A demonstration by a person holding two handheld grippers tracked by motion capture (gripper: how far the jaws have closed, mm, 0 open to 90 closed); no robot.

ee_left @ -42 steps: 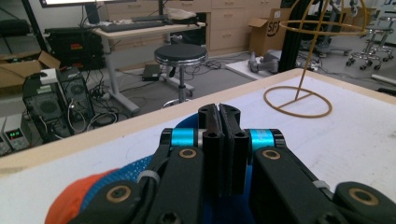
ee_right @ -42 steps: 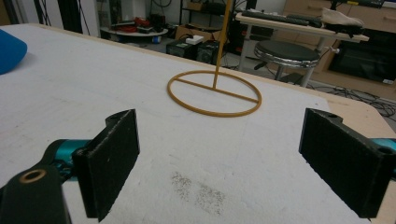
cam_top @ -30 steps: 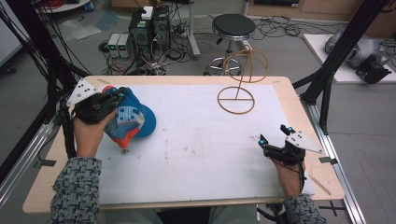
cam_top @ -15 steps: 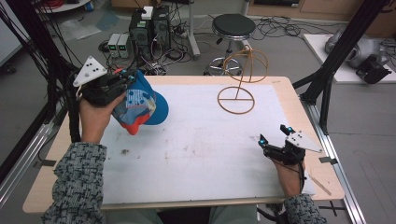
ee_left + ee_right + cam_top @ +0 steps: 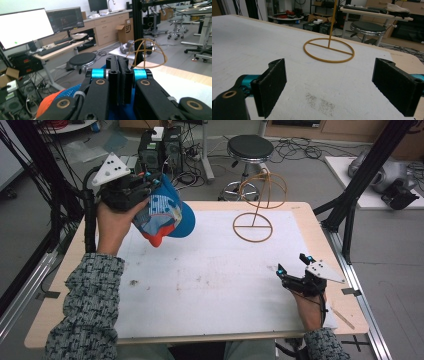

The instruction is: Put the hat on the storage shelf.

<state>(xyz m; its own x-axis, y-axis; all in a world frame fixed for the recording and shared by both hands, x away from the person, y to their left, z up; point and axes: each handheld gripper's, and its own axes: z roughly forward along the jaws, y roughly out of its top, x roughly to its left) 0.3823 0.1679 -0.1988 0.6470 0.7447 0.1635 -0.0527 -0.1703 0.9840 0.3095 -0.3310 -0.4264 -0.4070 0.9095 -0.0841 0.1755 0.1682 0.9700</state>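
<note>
White mat [image 5: 210,290] lies bare between left claw's [image 5: 150,180] cap [image 5: 167,215] and right claw [image 5: 292,270].

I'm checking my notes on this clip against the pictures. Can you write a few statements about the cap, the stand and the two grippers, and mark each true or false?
1. The left gripper is shut on the blue cap and holds it above the table. True.
2. The cap already sits on the wooden hat stand. False: the stand is bare and the cap is held well to its left.
3. The right gripper has its jaws open with nothing between them. True.
4. The right gripper grips the stand's ring base. False: it rests near the table's right edge, apart from the stand.
5. The stand lies tipped over. False: it stands upright on its ring base.
</note>
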